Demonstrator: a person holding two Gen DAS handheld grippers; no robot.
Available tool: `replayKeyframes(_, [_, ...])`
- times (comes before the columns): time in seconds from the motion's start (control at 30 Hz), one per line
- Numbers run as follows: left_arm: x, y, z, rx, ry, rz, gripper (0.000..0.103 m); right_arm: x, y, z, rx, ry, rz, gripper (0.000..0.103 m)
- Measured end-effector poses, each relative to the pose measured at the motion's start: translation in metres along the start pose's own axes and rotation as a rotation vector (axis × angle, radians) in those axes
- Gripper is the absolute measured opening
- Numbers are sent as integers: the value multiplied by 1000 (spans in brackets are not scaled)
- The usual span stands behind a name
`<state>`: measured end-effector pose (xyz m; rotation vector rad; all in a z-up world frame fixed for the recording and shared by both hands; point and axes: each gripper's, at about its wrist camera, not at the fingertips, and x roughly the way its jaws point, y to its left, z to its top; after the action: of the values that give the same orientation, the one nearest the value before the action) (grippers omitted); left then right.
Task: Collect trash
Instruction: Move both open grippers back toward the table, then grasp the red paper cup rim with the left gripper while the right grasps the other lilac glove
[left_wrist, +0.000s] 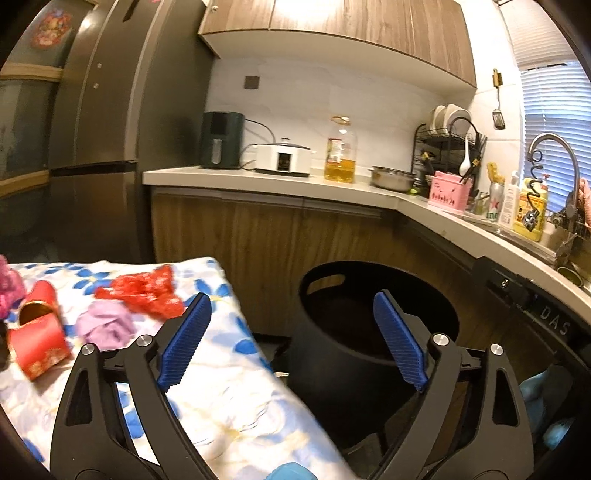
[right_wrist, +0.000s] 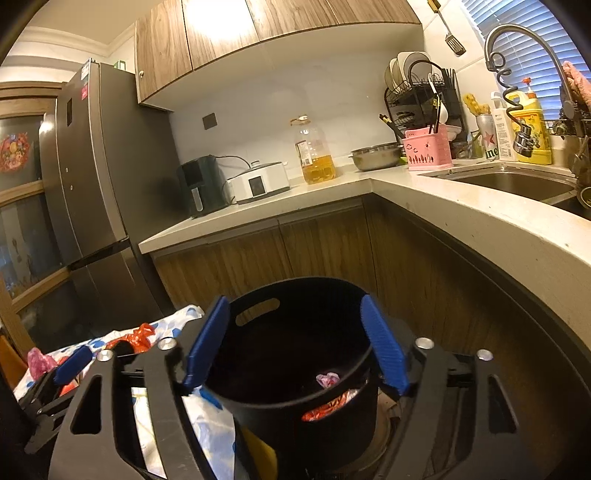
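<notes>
Kitchen counters wrap the corner ahead, with a fridge (right_wrist: 92, 192) on the left and a sink (right_wrist: 517, 181) on the right. Below them stands a black bin (right_wrist: 295, 354), next to a table under a flowered cloth (left_wrist: 229, 387).

I hold my left gripper (left_wrist: 291, 339) over the table's edge, jaws spread wide with nothing between the blue pads; the bin's rim shows beyond my right finger. On the cloth to the left lie a red wrapper (left_wrist: 147, 291), a lilac crumple (left_wrist: 107, 326) just beside it, and a red box (left_wrist: 37, 332) nearer the edge of view. Something pink (left_wrist: 9, 288) sits at the far left, too blurred to name.

My right gripper (right_wrist: 295, 343) hangs above the bin's mouth, jaws also wide apart and gripping nothing. Inside the bin lie a pale pink scrap (right_wrist: 327, 380) and a red wrapper (right_wrist: 325, 408).
</notes>
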<state>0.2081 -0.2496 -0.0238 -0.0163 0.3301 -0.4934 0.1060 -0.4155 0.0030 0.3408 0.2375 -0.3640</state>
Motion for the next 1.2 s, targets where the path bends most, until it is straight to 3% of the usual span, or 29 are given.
replayKeyframes(0.37, [-59,40,-10,-41,-34,94,97,-36,15,-16,-4,-19,-5,80])
replayKeyframes(0.67, [-100,84,-24,-80,-70,219,97,-50,52,-37,-41,-3,59,80])
replayKeyframes(1.2, [-122,165,-47,-132,-75,379,97,-44,120,-69,-132,19,184,80])
